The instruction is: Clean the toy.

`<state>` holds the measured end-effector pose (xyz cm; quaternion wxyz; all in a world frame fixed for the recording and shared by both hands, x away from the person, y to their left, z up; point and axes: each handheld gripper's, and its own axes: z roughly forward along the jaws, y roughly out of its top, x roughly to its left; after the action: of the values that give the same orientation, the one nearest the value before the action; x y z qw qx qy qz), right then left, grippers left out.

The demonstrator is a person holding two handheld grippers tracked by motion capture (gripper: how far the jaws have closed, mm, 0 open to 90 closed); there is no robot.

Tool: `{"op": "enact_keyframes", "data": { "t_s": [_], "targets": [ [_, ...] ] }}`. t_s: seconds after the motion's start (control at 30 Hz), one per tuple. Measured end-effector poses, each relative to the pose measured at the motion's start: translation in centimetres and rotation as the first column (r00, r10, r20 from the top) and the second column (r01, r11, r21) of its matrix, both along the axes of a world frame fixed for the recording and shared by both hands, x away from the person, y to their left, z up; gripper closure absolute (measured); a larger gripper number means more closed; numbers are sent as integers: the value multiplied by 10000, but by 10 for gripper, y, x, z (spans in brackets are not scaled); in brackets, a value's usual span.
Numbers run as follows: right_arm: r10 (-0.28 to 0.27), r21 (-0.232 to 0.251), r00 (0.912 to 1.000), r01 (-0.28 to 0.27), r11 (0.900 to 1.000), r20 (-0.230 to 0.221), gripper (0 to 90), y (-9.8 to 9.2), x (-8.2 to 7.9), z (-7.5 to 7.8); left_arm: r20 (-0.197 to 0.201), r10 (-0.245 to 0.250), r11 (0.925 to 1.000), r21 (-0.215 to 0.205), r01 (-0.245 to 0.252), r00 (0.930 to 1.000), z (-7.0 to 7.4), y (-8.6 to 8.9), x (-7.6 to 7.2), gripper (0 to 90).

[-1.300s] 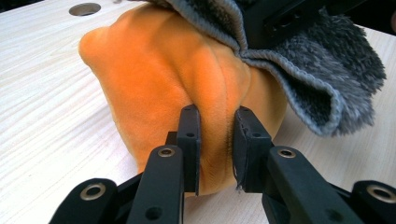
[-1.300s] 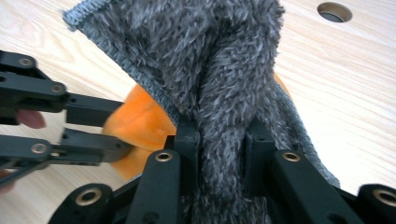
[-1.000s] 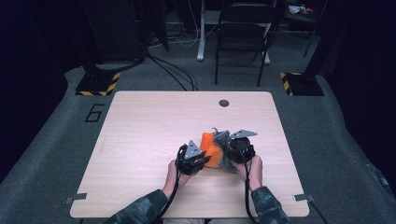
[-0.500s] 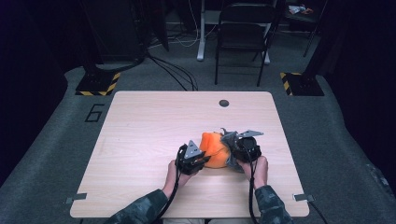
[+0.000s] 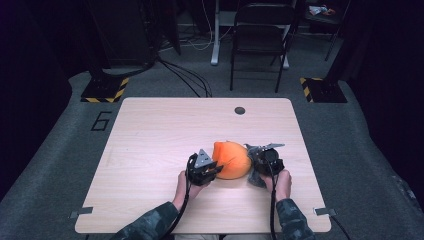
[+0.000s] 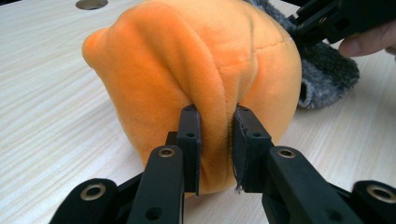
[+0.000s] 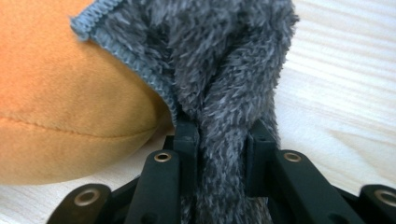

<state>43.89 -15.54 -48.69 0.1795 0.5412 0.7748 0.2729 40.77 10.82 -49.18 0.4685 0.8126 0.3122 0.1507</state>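
My left tongs (image 6: pixel 215 140) pinch the orange plush (image 6: pixel 196 60); right tongs (image 7: pixel 219 154) clamp its grey fleece cover (image 7: pixel 215 70). Tugging could slip either fold free.

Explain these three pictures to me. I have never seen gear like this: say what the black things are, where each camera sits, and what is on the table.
A person sits at a wooden table holding a black two-jaw tool in each hand. The wide picture looks down from above. The other two come from cameras riding on the tools, looking along their jaws. The left tool is shut on a fold of an orange plush cushion. The right tool is shut on a grey fuzzy cloth that lies against the cushion.
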Motion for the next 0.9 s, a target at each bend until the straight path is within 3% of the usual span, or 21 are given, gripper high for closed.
{"op": "enact_keyframes", "data": {
  "t_s": [0.17,0.23,0.3,0.37,0.4,0.47,0.6,0.7,0.77,0.9],
  "targets": [
    [-454,530,9973,424,9977,570,715,-9,-5,20,35,-2,10000,22,2,10000,0,0,0,746],
    [-337,1034,9946,234,9944,986,716,-10,-9,32,12,33,10000,-11,-33,10000,0,0,0,744],
    [184,1450,9914,-373,9887,1292,716,-6,-13,41,34,15,10000,40,-15,10000,1,0,0,740],
    [856,1491,9896,-1025,9835,1157,716,6,-15,45,43,61,10000,65,-61,10000,1,0,0,727],
    [1180,1237,9860,-1324,9834,1174,716,13,-15,43,101,103,9999,107,-104,9999,1,0,0,706],
    [1213,821,9860,-1311,9880,1142,717,25,-17,38,216,245,9995,187,-249,9995,3,0,-2,631],
    [1073,905,9875,-1180,9889,1154,716,22,-16,36,896,199,9966,775,-269,9958,9,-7,-12,453],
    [948,1070,9896,-1064,9885,1086,717,20,-15,34,1102,155,9917,1253,-293,9938,5,-16,-15,395],
    [1004,1036,9890,-1117,9883,1090,716,19,-14,34,1234,198,9885,1464,-379,9922,0,-19,-14,447],
    [901,1052,9897,-1019,9892,1117,715,20,-15,36,1144,247,9932,1102,-374,9931,-2,-15,-10,653]
  ]
}}
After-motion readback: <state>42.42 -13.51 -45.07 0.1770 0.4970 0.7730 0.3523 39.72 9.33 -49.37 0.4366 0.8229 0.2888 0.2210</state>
